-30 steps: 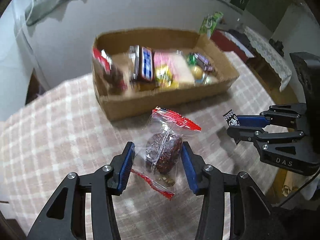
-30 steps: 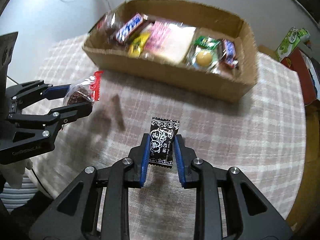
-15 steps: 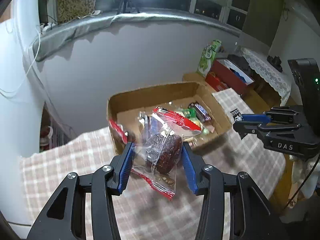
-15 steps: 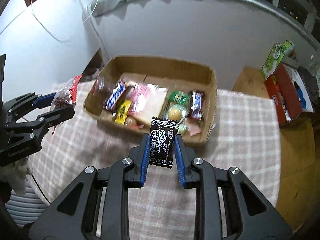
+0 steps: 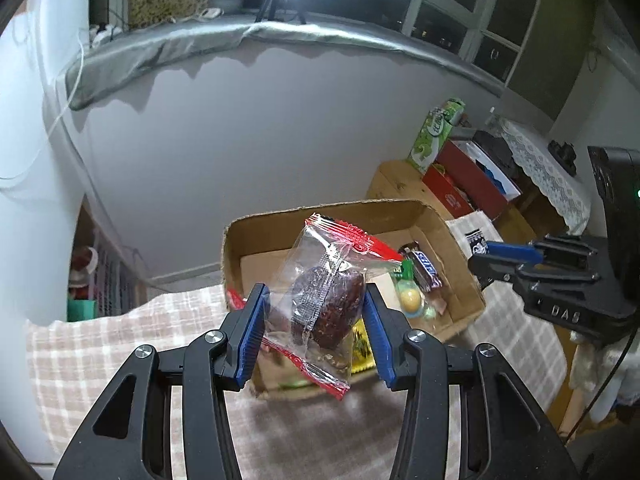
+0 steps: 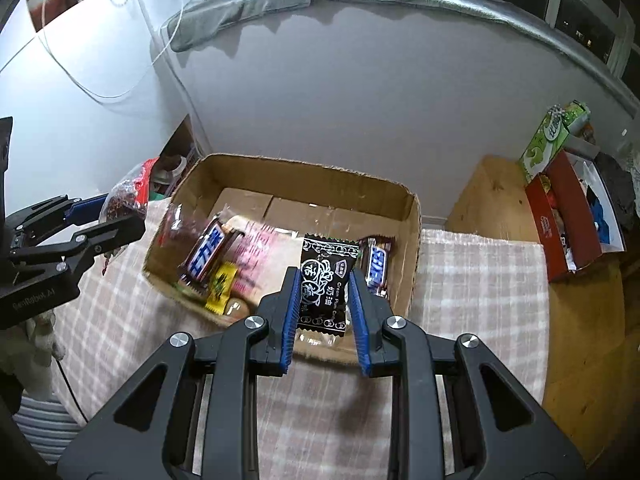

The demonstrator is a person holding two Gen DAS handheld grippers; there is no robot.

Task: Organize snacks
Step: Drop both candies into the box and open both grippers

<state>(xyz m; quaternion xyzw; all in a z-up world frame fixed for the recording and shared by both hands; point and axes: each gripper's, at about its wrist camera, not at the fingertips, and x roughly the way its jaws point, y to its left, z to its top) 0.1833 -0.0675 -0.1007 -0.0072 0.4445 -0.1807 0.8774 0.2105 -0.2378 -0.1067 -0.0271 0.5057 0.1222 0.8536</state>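
Observation:
My left gripper [image 5: 316,332] is shut on a clear, red-edged packet holding a dark brown cake [image 5: 328,300], raised over the near left part of the cardboard box [image 5: 236,232]. My right gripper [image 6: 324,312] is shut on a small black candy packet with white print [image 6: 324,280], held above the box's near right side [image 6: 414,240]. The box holds several snacks: blue chocolate bars [image 6: 208,256], a pink packet [image 6: 256,256], a yellow sachet [image 6: 220,288]. Each gripper shows in the other's view: the right gripper [image 5: 486,258] at the right edge, the left gripper [image 6: 120,216] at the left edge.
The box stands on a checked tablecloth [image 6: 480,280]. Beyond the table's right end a wooden surface [image 6: 492,196] carries a red box [image 6: 568,216] and a green carton [image 6: 552,140]. A grey wall [image 5: 240,140] rises right behind the box.
Both grippers have risen and moved toward the box with their packets still gripped. The box, far ahead a second ago, now lies right under the fingertips.

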